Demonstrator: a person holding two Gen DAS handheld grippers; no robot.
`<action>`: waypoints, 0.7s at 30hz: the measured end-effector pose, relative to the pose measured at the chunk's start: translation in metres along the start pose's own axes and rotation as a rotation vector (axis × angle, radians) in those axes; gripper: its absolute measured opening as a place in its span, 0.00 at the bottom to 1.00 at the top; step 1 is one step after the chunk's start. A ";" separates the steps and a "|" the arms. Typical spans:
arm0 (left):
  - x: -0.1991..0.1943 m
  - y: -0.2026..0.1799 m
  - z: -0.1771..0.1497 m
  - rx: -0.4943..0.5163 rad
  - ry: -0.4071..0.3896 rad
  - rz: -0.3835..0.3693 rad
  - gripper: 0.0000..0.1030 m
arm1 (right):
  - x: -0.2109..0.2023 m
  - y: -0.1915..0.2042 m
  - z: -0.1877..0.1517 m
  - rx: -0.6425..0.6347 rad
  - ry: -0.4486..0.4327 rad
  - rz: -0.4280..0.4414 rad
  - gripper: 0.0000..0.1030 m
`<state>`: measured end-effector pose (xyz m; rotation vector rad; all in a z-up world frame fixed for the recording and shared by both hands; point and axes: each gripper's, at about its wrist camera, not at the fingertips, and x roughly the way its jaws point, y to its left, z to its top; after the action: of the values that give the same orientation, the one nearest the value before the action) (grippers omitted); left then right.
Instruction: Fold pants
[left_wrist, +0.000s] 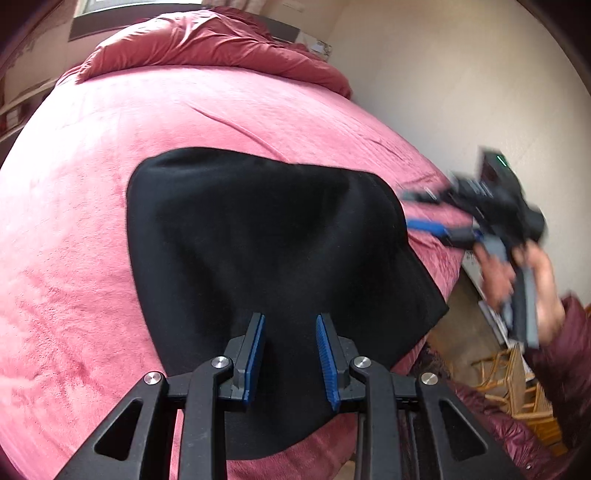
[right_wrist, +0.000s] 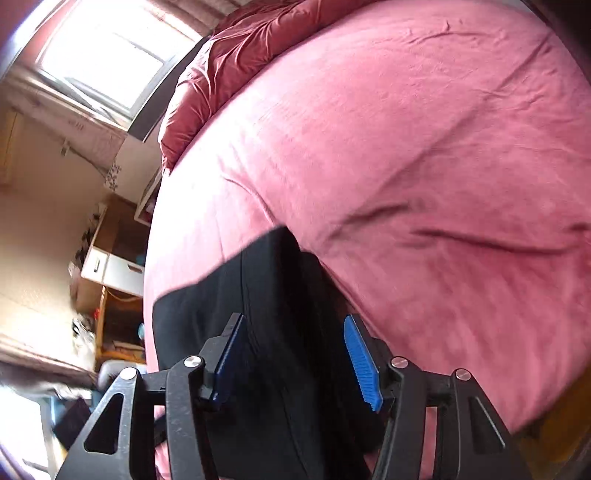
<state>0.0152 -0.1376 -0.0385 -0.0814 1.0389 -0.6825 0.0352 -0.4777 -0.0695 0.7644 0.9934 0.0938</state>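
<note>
The black pants (left_wrist: 258, 243) lie folded in a compact shape on the pink bed (left_wrist: 74, 221), near its front right corner. My left gripper (left_wrist: 290, 321) is open and empty, held just above the near part of the pants. My right gripper (right_wrist: 293, 325) is open and empty over the pants (right_wrist: 273, 332) in the right wrist view. The right gripper also shows blurred in the left wrist view (left_wrist: 417, 210), at the right edge of the pants, held by a hand.
A dark red duvet (left_wrist: 207, 40) is bunched at the head of the bed. A wall runs along the right side. A wicker chair (left_wrist: 517, 384) stands beside the bed's corner. Shelves and boxes (right_wrist: 110, 266) stand past the bed's other edge, under a window (right_wrist: 107, 55).
</note>
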 end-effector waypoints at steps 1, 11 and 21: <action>0.002 -0.001 -0.001 0.008 0.006 -0.001 0.28 | 0.006 0.002 0.006 0.007 0.002 0.001 0.55; 0.030 -0.019 -0.002 0.072 0.059 0.099 0.28 | 0.040 0.050 0.026 -0.212 0.049 -0.023 0.09; 0.060 -0.061 -0.011 0.223 0.081 0.223 0.46 | 0.063 0.030 0.029 -0.231 0.036 -0.129 0.12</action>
<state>-0.0038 -0.2169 -0.0669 0.2543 1.0244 -0.5975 0.1013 -0.4456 -0.0878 0.4877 1.0431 0.1082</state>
